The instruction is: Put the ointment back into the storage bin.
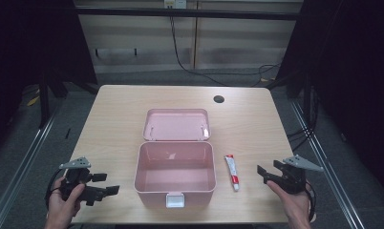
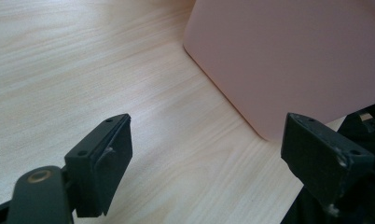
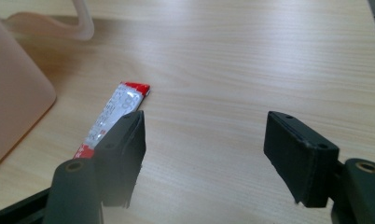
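Note:
An open pink box stands at the middle of the wooden table, its lid laid back flat behind it and a white latch at its front. A white and red tube lies just right of the box, lengthwise toward me. My left gripper hovers at the table's front left, open and empty, jaws pointing at the box wall. At the front right, my right gripper is open and empty too, and the tube lies beyond its left jaw.
A dark round hole sits near the table's far right. Bare tabletop stretches around the box on both sides. Beyond the table are a grey floor with cables and a pale wall.

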